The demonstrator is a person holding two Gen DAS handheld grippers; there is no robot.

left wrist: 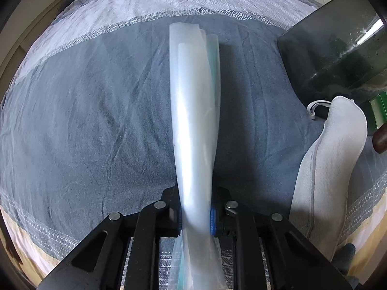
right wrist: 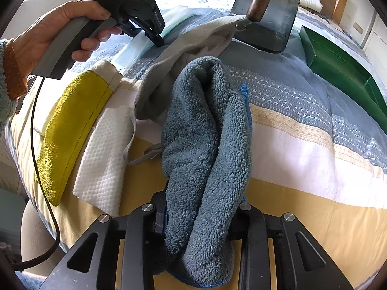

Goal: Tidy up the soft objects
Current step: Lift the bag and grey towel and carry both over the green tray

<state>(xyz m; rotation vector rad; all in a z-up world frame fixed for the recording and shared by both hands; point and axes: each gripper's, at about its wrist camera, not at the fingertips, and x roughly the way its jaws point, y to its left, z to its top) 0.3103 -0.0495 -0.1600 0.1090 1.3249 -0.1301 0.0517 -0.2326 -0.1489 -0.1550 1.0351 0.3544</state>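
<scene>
A clear plastic packet [left wrist: 193,111] with something teal inside stands up between the jaws of my left gripper [left wrist: 196,217], which is shut on its lower end above the grey bedspread [left wrist: 84,120]. In the right wrist view a hand holds that left gripper [right wrist: 158,41] at the upper left, pinching the packet [right wrist: 135,48]. My right gripper [right wrist: 200,220] is shut on a fluffy blue-grey towel [right wrist: 205,133] with a blue hem, which bunches up between its fingers.
Left of the towel lie a yellow pouch [right wrist: 70,133], a white waffle cloth [right wrist: 104,159] and a light grey cloth [right wrist: 169,67]. At the back stands a dark tinted bin [right wrist: 266,24] with a wooden handle, and a green box [right wrist: 338,67] sits at the right.
</scene>
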